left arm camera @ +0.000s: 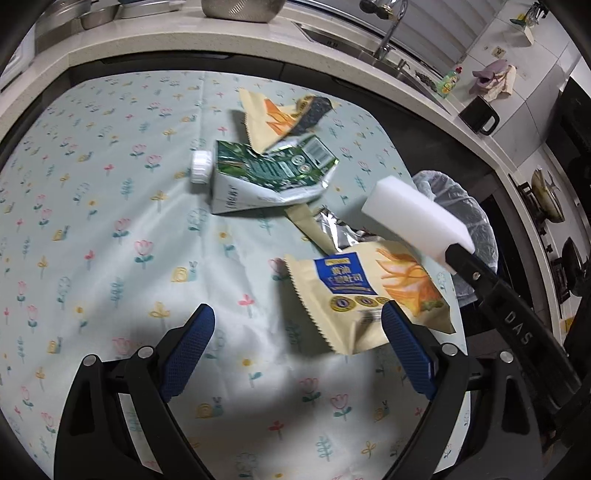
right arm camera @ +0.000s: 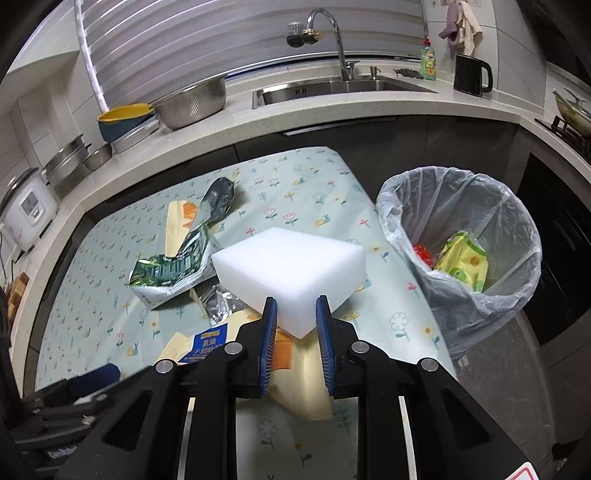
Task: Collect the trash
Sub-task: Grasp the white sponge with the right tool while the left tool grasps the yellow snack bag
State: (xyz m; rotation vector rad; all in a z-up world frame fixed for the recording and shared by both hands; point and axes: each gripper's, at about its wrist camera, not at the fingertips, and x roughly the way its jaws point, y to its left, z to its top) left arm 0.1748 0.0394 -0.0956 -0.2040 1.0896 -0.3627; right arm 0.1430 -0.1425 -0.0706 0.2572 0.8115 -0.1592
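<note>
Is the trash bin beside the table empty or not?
Not empty: the bin already holds a yellow packet and something red.

I'm in a home kitchen. A speckled stone counter (right arm camera: 332,110) wraps around me, with a stainless sink (right arm camera: 343,88) and curved faucet (right arm camera: 325,22) set into it. Along its left stretch stand a metal colander (right arm camera: 192,101), a yellow bowl (right arm camera: 123,112), stacked steel pans (right arm camera: 74,157) and a white rice cooker (right arm camera: 26,210). By the sink are a green dish-soap bottle (right arm camera: 428,61) and a black kettle (right arm camera: 471,74); a wok (right arm camera: 570,110) sits on the stove at right.
</note>
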